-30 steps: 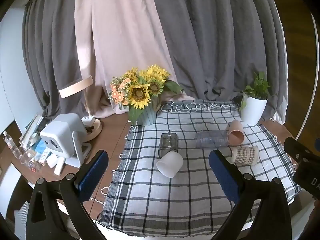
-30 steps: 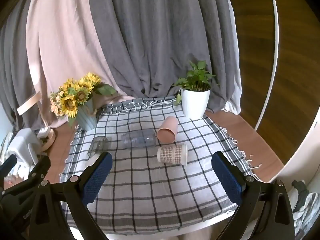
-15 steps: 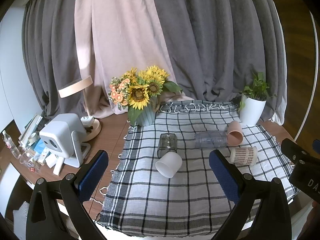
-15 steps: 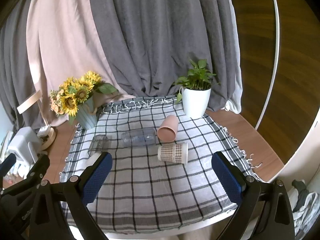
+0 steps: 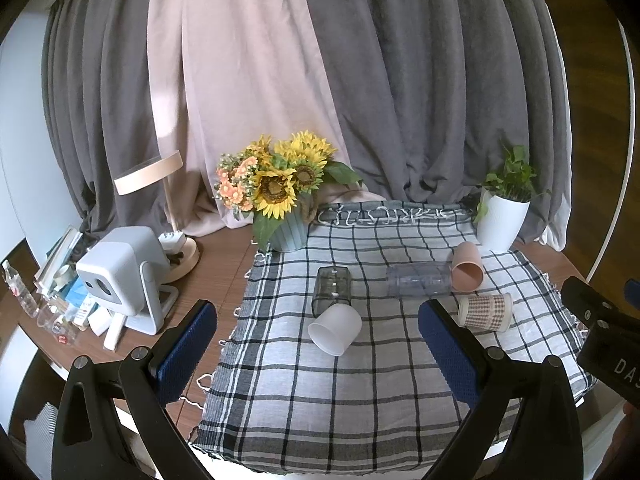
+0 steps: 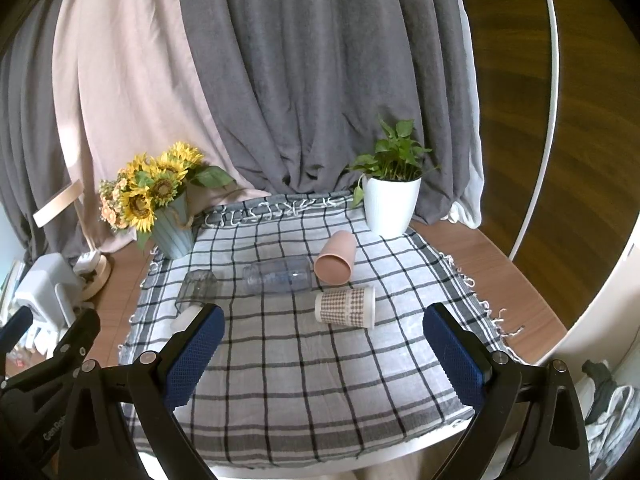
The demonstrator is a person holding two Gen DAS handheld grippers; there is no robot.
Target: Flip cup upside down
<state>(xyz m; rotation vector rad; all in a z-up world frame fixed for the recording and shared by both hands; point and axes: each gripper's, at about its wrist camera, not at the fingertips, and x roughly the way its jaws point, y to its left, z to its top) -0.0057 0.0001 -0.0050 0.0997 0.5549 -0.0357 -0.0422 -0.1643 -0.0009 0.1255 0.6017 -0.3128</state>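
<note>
Cups lie on their sides on the checked cloth (image 5: 360, 400) over the tabletop (image 6: 480, 264), ahead of both tongs. Left tongs (image 5: 318, 344) and right tongs (image 6: 320, 354) are spread wide and pinch nothing. Nearest, the white cup (image 5: 335, 329) shows whole in the left view; in the right view a blue pad hides most of it. Beyond it lie the patterned cup (image 6: 346, 306), a smoky glass (image 5: 332, 291), a clear glass (image 6: 278, 276) and the pink cup (image 6: 336, 258). Only the left view shows the white device (image 5: 120, 272) and the letters "DA", cut off, on the right tool. Farthest stand sunflowers (image 5: 280, 184) and a potted plant (image 6: 392, 196).
</note>
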